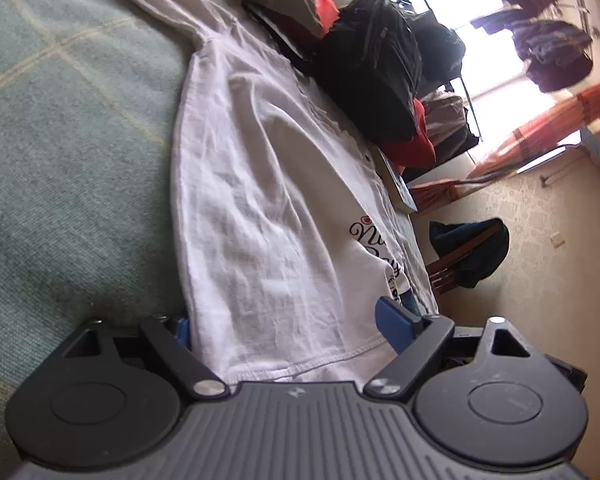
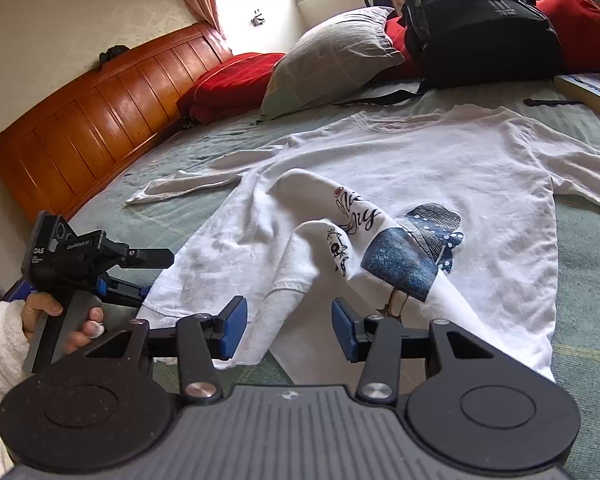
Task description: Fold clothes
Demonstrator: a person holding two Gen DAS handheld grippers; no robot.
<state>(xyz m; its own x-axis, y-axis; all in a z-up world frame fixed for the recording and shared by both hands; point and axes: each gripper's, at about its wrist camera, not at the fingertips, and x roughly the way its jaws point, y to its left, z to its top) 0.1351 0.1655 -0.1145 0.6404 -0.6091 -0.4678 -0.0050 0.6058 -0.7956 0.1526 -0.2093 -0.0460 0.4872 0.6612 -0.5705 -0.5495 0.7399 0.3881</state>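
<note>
Bed: a grey-green checked cover carries everything; a wooden headboard stands along its far left edge.
T-shirt: a white T-shirt lies spread across the middle of the bed, neckline toward the far edge, 1 sleeve reaching toward the headboard, the other toward the right edge.
Fold state: the lower left part of the shirt is turned up and bunched over its front, so part of the black lettering and the blue hat-and-denim print sits on a raised fold; the right half lies flat.
Right gripper: the right gripper is low at the near hem, its 2 blue pads apart and released, with hem cloth lying between them but not pinched.
Left gripper: the left gripper is at the shirt's near left corner, jaws spread wide and released; the hem lies between the blue pads without being squeezed.
Left hand: seen from the right wrist view, a hand in a white fleecy sleeve grips the left handle near the bed's near left corner.
Far edge: a grey pillow, red bedding, a black backpack and a book sit beyond the shirt, apart from it.
</note>
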